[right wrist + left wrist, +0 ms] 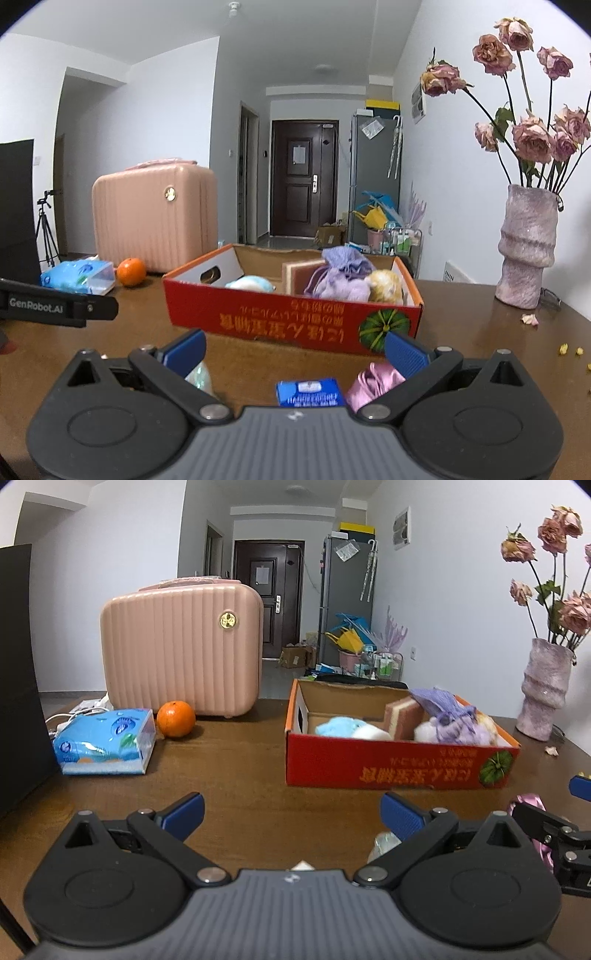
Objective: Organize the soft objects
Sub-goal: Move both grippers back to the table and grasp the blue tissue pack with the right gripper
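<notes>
A red cardboard box (399,764) (280,317) stands on the brown table. It holds a purple drawstring pouch (343,277), a pale blue plush (338,726), a yellow plush (386,286) and a sponge (402,712). My left gripper (291,818) is open and empty, short of the box. My right gripper (295,350) is open above a blue tissue packet (308,393), a pink satin pouch (371,384) and a pale green soft item (199,376) on the table. The pink pouch (530,805) also shows beside the right gripper in the left wrist view.
A pink suitcase (181,650), an orange (176,718) and a blue tissue pack (105,742) sit at the table's left. A vase of dried roses (526,251) stands at the right, with petals (530,318) nearby. A black panel (18,672) lines the left edge.
</notes>
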